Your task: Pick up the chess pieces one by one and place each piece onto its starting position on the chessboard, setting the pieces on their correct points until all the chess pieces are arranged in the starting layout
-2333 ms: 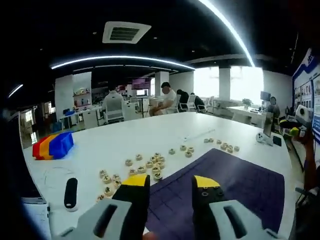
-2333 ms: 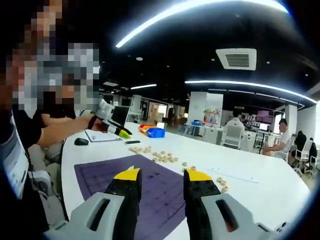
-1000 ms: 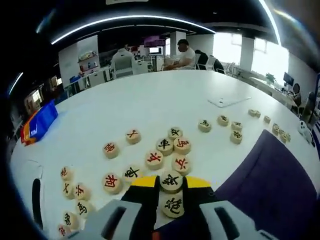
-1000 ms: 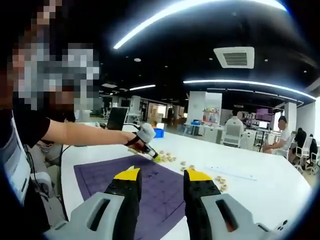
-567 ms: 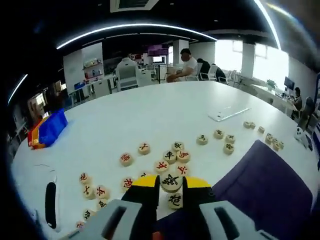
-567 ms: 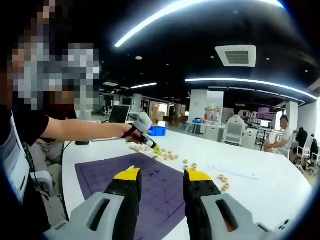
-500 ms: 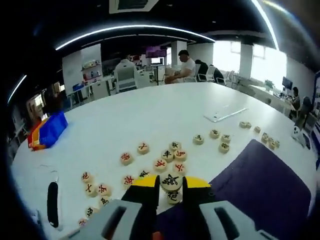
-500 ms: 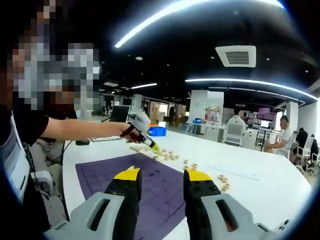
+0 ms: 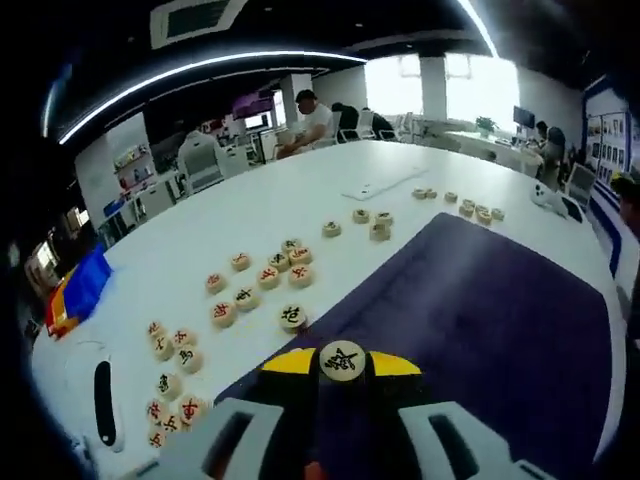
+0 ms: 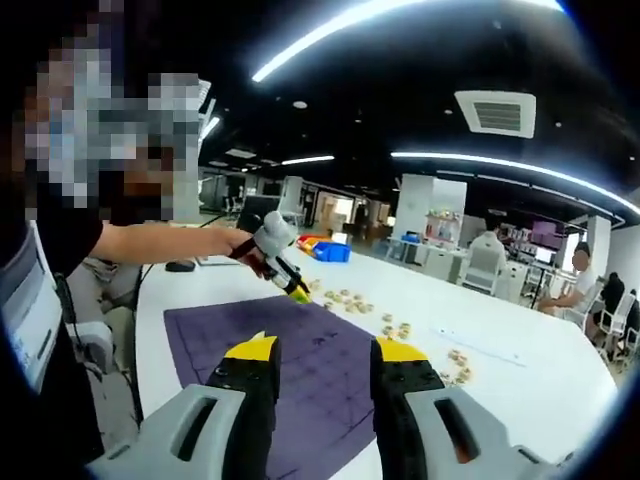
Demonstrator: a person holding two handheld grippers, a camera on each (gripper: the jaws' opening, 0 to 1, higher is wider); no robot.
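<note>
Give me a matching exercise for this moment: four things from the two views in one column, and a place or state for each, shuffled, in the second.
Things:
1. left claw
2. right claw
3. purple chessboard mat
4. black remote-like device

Places or states:
A. open, holding nothing, above the mat
B. lying on the white table beside the loose pieces
C. shut on a chess piece marked in black
D. spread flat on the table, with no pieces set on it

Pairs: 1-C, 2-A, 3-D, 4-B
</note>
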